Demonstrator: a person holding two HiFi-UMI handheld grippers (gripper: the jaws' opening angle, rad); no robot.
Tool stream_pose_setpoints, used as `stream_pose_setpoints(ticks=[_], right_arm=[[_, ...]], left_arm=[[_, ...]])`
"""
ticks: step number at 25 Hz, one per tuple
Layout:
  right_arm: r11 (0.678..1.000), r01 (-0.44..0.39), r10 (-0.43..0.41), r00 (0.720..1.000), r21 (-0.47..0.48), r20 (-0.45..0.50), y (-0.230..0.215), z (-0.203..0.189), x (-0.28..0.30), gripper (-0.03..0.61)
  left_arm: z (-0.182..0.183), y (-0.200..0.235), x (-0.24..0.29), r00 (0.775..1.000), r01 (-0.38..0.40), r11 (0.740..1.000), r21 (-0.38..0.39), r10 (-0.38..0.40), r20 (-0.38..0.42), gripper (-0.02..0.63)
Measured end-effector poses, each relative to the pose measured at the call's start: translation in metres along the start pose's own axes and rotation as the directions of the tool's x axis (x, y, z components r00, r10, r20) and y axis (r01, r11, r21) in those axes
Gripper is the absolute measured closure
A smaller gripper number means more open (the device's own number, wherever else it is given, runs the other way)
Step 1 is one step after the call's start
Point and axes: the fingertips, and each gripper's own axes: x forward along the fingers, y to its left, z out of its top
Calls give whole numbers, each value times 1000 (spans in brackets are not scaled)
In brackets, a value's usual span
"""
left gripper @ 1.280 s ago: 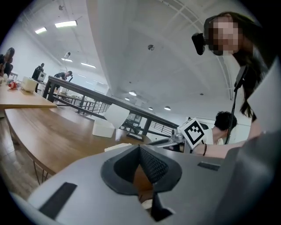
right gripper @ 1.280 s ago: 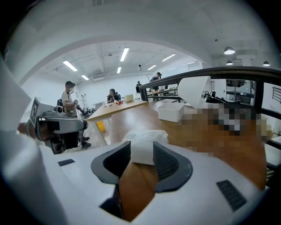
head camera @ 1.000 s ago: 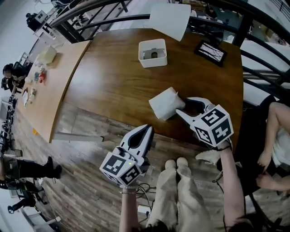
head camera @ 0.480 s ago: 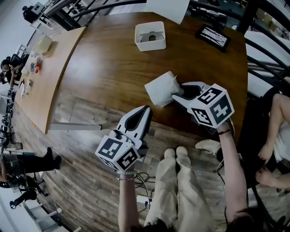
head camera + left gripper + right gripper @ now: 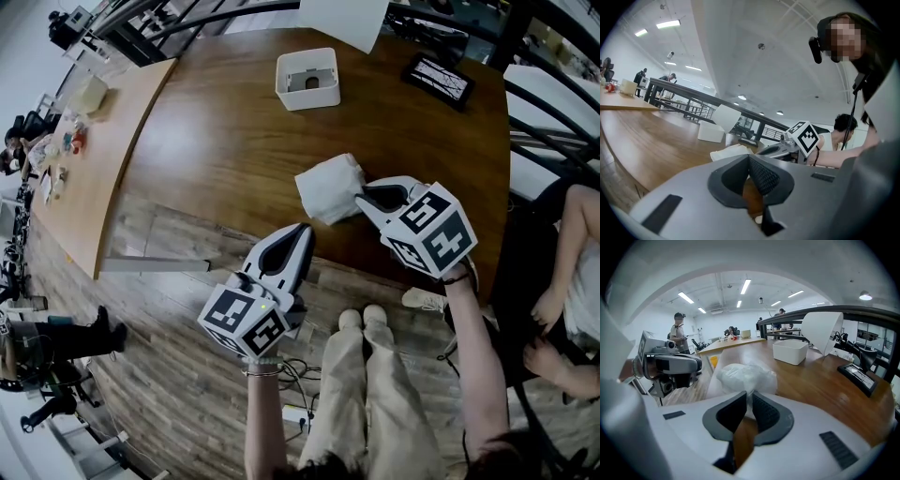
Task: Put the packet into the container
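The white crumpled packet lies on the brown wooden table, near its front edge. My right gripper has just been closing and is now shut on the packet's right edge; in the right gripper view the packet bulges just past the pinching jaws. The white square container stands open-topped farther back on the table, also visible as the container beyond the packet. My left gripper hangs off the table's front edge, shut and empty, pointing toward the packet.
A black tablet-like device lies at the back right and a white sheet stands behind the container. A lighter table with small items adjoins on the left. A seated person is to the right; railings run behind.
The right gripper's jaws, open around the packet's corner before, have closed on it. The packet has shifted slightly. The left gripper has stayed about where it was.
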Motion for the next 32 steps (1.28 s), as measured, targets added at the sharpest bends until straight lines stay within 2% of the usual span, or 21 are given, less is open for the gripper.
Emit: stream_pose_setpoints(ticks=[7, 13, 20, 26, 32], right_arm=[[998, 3, -8, 997, 57, 80, -9, 8, -12, 531], [997, 14, -25, 989, 72, 148, -16, 32, -34, 531], [996, 20, -39, 975, 91, 218, -15, 79, -72, 531], [998, 32, -47, 962, 61, 268, -21, 119, -104, 531], [997, 45, -63, 949, 64, 310, -30, 145, -119, 531]], left_arm=[[7, 3, 3, 1000, -4, 1000, 12, 4, 9, 609], [25, 2, 6, 1000, -5, 1000, 20, 5, 28, 609], [86, -9, -4, 997, -12, 998, 57, 7, 78, 609], [131, -24, -4, 992, -8, 994, 105, -5, 124, 609], [159, -28, -5, 988, -11, 992, 130, -10, 156, 609]])
